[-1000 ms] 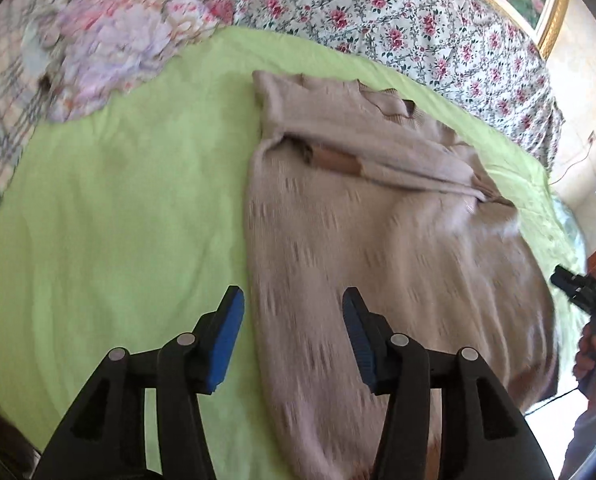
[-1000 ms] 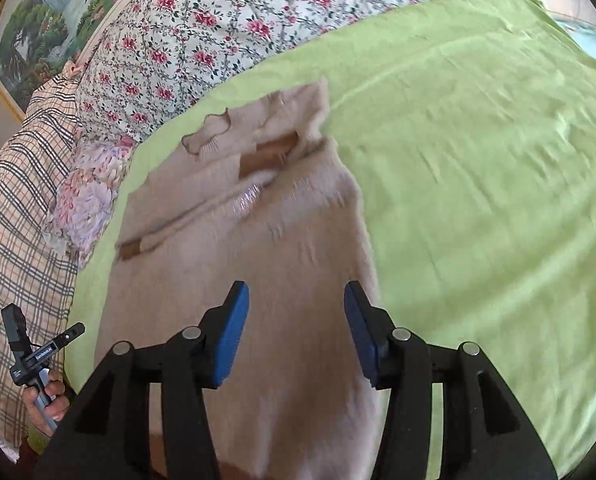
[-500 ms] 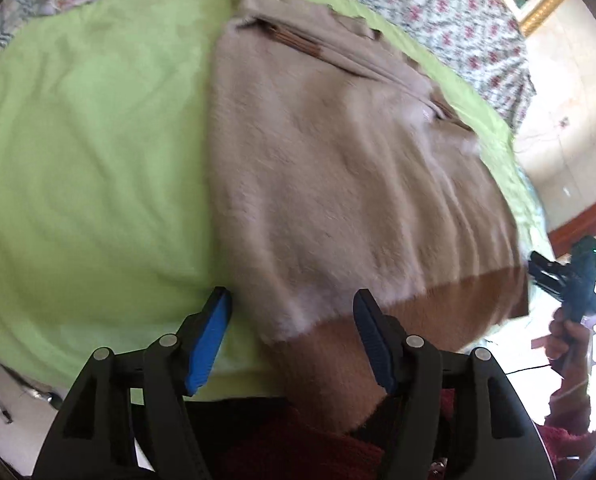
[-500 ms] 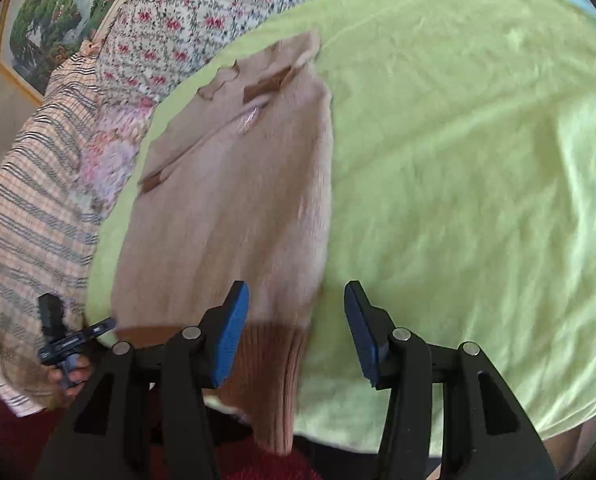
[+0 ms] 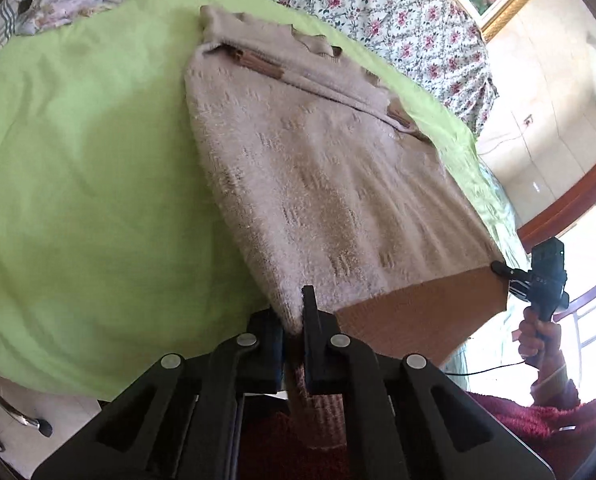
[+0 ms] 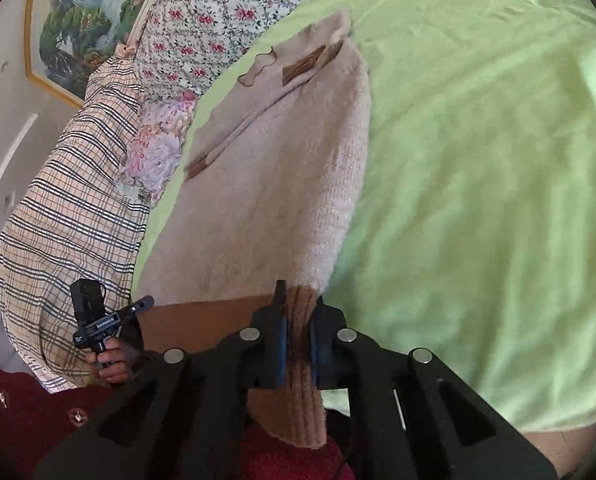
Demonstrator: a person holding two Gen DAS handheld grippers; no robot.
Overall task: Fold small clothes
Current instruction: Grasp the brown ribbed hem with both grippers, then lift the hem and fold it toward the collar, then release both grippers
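Note:
A beige fuzzy sweater (image 5: 318,168) (image 6: 281,184) lies flat on the green sheet (image 5: 77,200), sleeves folded across its chest and collar at the far end. Its brown ribbed hem (image 5: 418,316) (image 6: 201,320) hangs over the near edge of the bed. My left gripper (image 5: 293,320) is shut on the hem's left corner. My right gripper (image 6: 298,320) has the hem's right corner between its blue pads, which press on it as the jaws are closing. Each gripper also shows in the other's view, the right gripper (image 5: 538,276) and the left gripper (image 6: 97,320), each held by a hand.
A floral quilt (image 5: 378,12) (image 6: 201,8) runs along the far side of the bed. A plaid cloth (image 6: 65,208) and a flowered pillow (image 6: 153,148) lie to the left. A framed painting (image 6: 81,12) hangs behind. A person's dark red garment (image 5: 538,420) sits just below the grippers.
Both grippers drew back from over the sweater's body to its hem at the near edge. Their jaws, open before, have shut on the two hem corners.

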